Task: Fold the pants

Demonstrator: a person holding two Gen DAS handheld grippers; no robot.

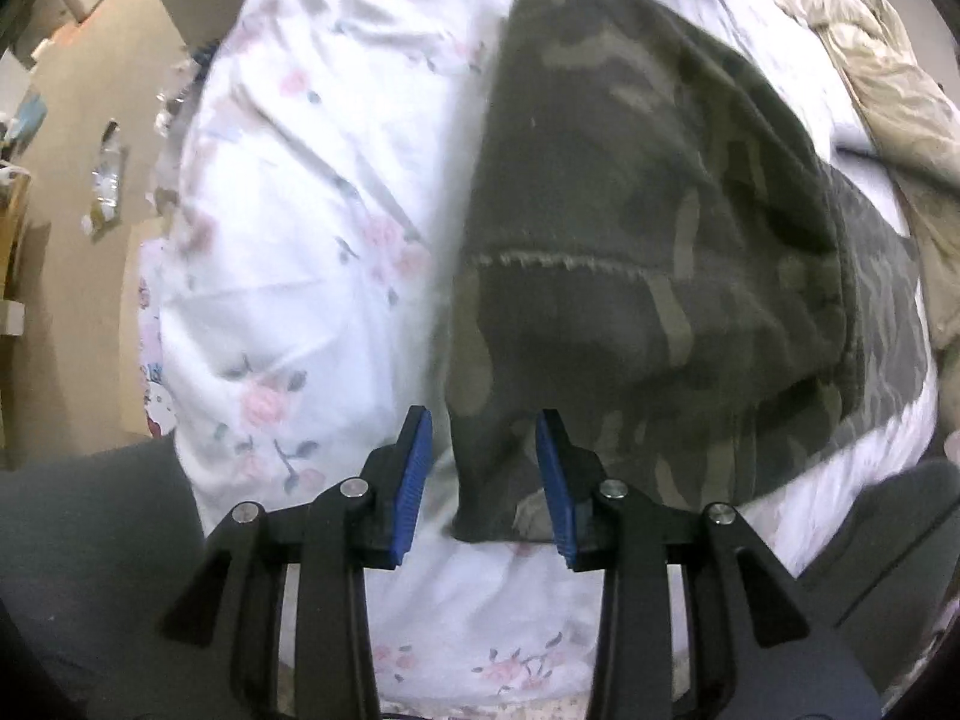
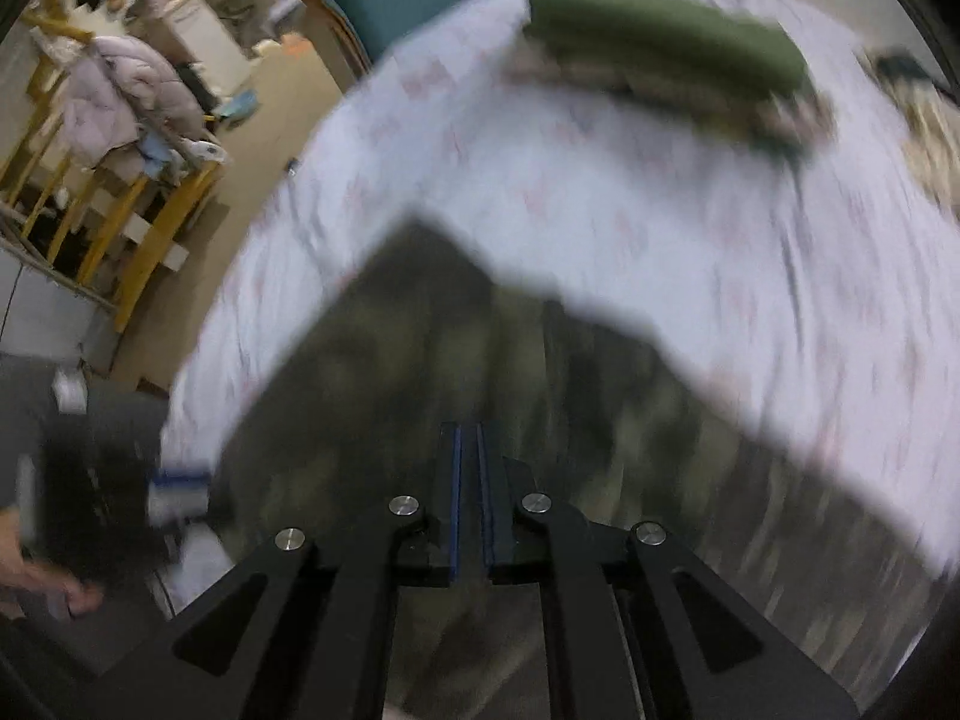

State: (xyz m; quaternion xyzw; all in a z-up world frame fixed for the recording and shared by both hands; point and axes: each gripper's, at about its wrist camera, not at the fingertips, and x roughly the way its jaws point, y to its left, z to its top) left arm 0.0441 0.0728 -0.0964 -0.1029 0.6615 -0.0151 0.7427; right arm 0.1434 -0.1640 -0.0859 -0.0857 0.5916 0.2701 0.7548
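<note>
Camouflage pants (image 1: pixel 648 228) lie partly folded on a white floral bedsheet (image 1: pixel 288 228). My left gripper (image 1: pixel 483 420) is open, its blue pads (image 1: pixel 414 474) on either side of the pants' near corner, just above it. In the blurred right wrist view the same camouflage pants (image 2: pixel 468 372) fill the lower middle. My right gripper (image 2: pixel 469 432) has its jaws nearly together over the fabric; whether cloth is pinched between them is hidden by blur.
A folded green and camouflage pile (image 2: pixel 672 60) sits at the far side of the bed. A beige garment (image 1: pixel 894 96) lies at the right. The floor (image 1: pixel 90 138) with litter is to the left; a yellow wooden chair (image 2: pixel 120 222) with clothes stands there.
</note>
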